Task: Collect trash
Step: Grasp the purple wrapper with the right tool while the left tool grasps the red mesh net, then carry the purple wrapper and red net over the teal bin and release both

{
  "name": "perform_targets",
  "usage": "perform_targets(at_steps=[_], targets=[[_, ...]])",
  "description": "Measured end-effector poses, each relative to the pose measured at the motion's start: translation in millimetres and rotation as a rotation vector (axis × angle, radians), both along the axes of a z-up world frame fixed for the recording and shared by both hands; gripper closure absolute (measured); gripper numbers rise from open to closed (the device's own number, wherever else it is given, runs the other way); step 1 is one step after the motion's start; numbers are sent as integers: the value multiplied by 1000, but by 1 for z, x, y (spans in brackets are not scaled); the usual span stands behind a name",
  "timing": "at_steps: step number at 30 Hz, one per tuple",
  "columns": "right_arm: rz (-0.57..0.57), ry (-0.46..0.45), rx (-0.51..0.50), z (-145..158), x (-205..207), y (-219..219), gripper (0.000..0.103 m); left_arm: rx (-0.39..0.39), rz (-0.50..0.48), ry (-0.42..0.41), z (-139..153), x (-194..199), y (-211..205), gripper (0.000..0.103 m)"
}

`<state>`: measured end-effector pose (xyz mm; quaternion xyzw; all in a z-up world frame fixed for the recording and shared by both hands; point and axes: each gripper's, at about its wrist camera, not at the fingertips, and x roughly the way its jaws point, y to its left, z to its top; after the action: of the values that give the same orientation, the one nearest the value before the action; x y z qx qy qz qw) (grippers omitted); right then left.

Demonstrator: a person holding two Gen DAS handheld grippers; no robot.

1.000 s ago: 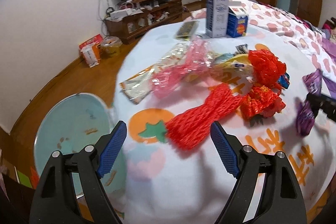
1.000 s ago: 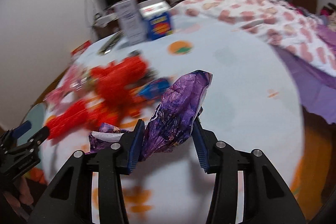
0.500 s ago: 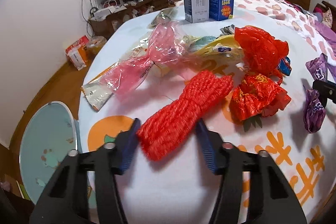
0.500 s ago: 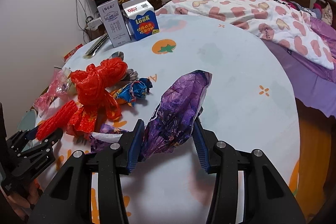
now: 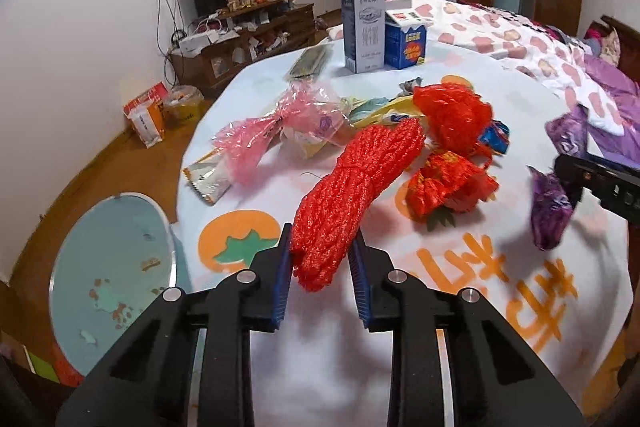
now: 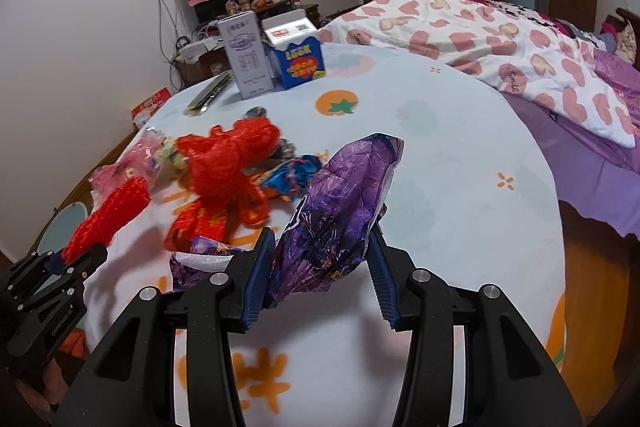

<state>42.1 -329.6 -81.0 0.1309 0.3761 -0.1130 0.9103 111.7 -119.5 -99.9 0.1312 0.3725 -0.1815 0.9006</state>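
A long red net bundle (image 5: 360,179) lies on the round table (image 5: 312,359). Its near end sits between the blue pads of my left gripper (image 5: 320,239). The jaws are closing, and both pads touch it. My right gripper (image 6: 322,233) is shut on a crumpled purple wrapper (image 6: 344,203) and holds it above the cloth. A second purple scrap (image 6: 200,259) hangs beside its left finger. In the left wrist view the purple wrapper (image 5: 548,211) hangs at the right edge. More litter lies mid-table: a red plastic bag (image 5: 452,115), a red-gold wrapper (image 5: 444,183), pink cellophane (image 5: 272,131) and a silver packet (image 5: 208,179).
Two cartons, a grey one (image 5: 362,27) and a blue one (image 5: 406,39), stand at the table's far side. A round pale-blue basin (image 5: 112,279) sits on the floor to the left. A bed with a heart quilt (image 6: 500,39) runs along the right.
My left gripper has moved up to the red net bundle and its jaws have closed from wide apart onto the near end. My right gripper still holds the purple wrapper.
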Motion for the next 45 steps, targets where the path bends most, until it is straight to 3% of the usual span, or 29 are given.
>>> perform_targets(at_steps=[9,28,45], targets=[[72,-19,-26,11,2,37,57,-17,28,-22,19,-17,26,76],[246,-32,-61,24,25,121,57,-56,266,-38,34,-14,134,76],[409,-50,-82,27,53,202,57,-63,444,-37,30,4,201,76]])
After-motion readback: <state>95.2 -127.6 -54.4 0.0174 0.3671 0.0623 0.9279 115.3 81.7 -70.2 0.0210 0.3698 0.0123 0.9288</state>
